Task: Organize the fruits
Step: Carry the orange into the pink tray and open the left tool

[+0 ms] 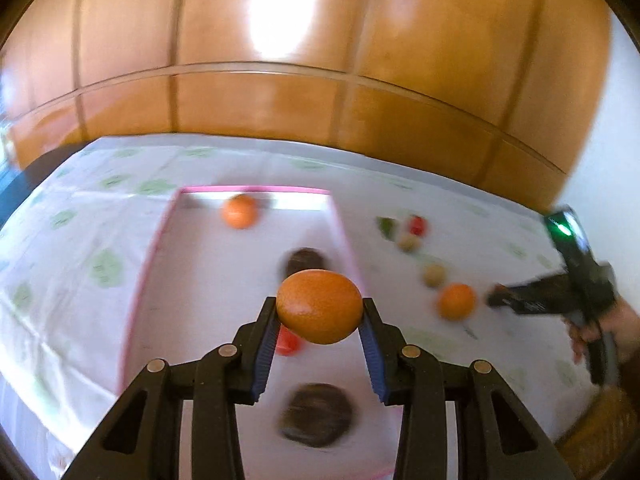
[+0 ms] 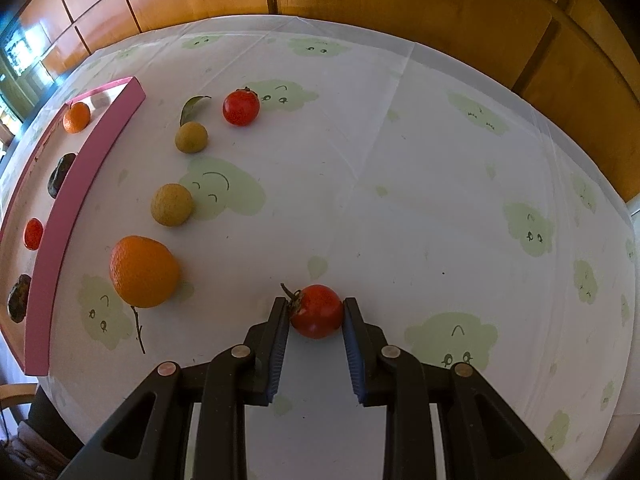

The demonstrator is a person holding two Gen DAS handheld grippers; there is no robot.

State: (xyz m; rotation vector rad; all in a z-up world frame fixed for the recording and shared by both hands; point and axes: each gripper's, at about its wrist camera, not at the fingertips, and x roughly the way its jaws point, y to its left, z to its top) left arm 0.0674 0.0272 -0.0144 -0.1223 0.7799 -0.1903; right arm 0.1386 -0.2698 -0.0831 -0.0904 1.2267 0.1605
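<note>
Right gripper (image 2: 316,312) clamping red fruit (image 2: 317,311) (stem attached), tablecloth (image 2: 400,184)

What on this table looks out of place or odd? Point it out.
Only small litter: a loose green leaf beside the upper yellowish fruit, and a bare twig on the tablecloth below the orange. Nothing looks spilled or damaged.

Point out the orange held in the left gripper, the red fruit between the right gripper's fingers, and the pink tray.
held orange (image 1: 319,306), left wrist view, middle of its peel.
red fruit (image 2: 317,311), right wrist view, middle of its skin.
pink tray (image 2: 86,176), right wrist view, outer side wall.
</note>
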